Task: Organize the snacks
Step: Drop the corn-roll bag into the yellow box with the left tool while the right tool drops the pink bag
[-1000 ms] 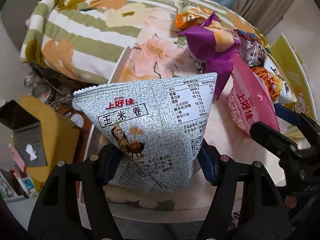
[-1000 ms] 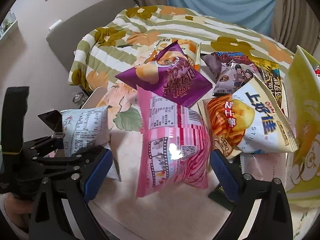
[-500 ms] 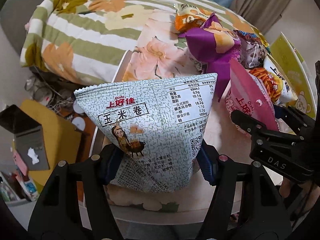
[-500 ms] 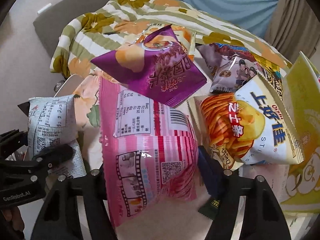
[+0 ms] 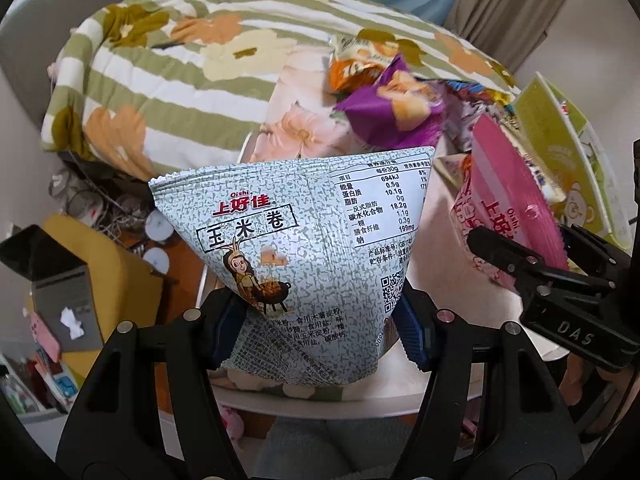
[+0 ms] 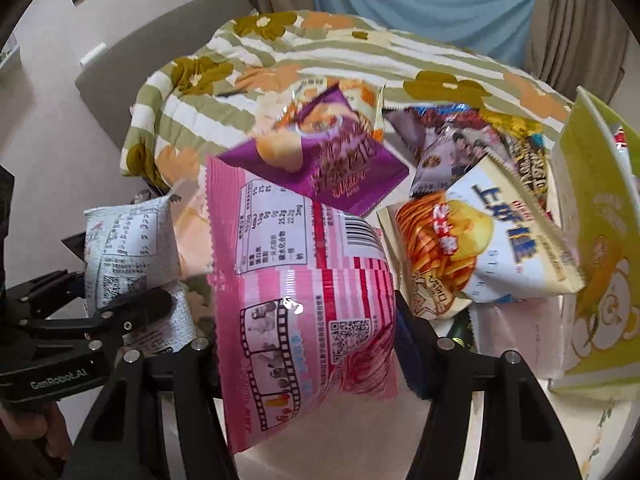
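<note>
Claws each clamp a bag: left (image 5: 320, 320) the grey packet (image 5: 304, 248), right (image 6: 308, 356) the pink packet (image 6: 300, 300), snack pile (image 6: 460, 200) behind.

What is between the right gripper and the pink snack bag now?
Nothing visible. The right gripper is already closed on the pink snack bag, its blue pads pressing both sides, with no other packet between.

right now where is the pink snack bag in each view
Left wrist view: the pink snack bag is at the right edge, seen nearly edge-on, held by the right gripper.
Right wrist view: the pink snack bag fills the centre, back side showing, between the gripper's fingers.
Shared landmark: the purple snack bag lying just behind it.
</note>
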### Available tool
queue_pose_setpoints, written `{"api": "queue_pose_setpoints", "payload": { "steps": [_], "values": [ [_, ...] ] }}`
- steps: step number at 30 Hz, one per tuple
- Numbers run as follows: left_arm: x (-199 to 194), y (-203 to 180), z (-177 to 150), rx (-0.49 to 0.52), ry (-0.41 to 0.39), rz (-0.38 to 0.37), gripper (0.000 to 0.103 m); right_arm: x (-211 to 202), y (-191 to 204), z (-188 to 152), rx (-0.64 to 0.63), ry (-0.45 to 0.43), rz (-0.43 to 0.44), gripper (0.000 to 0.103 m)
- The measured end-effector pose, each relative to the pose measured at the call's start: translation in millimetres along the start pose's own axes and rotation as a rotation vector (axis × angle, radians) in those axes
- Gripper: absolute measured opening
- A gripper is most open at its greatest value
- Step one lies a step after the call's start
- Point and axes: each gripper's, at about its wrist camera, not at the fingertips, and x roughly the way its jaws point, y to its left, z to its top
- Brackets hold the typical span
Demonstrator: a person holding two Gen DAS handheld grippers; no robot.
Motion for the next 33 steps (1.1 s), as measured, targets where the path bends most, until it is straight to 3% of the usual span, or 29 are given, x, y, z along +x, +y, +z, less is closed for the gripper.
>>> {"api": "queue_pose_setpoints", "payload": {
  "steps": [9, 15, 25, 33],
  "values": [
    [-50, -27, 25, 0.088, -0.086, -0.059, 0.062, -71, -19, 4, 0.111, -0.101, -0.01, 0.059],
    [-83, -69, 52, 0.184, -0.161, -0.135, 0.062, -121, -47, 6, 0.212, -0.164, -0.053, 0.059],
    [-100, -185, 85, 0.292, -0.218, -0.249, 0.062, -190, -135, -6, 0.362, -0.26, -0.129, 0.059],
    [-74, -306, 105, 0.329, -0.18, -0.324, 0.062, -216, -225, -16, 0.435, -0.255, -0.16, 0.059]
  ]
}}
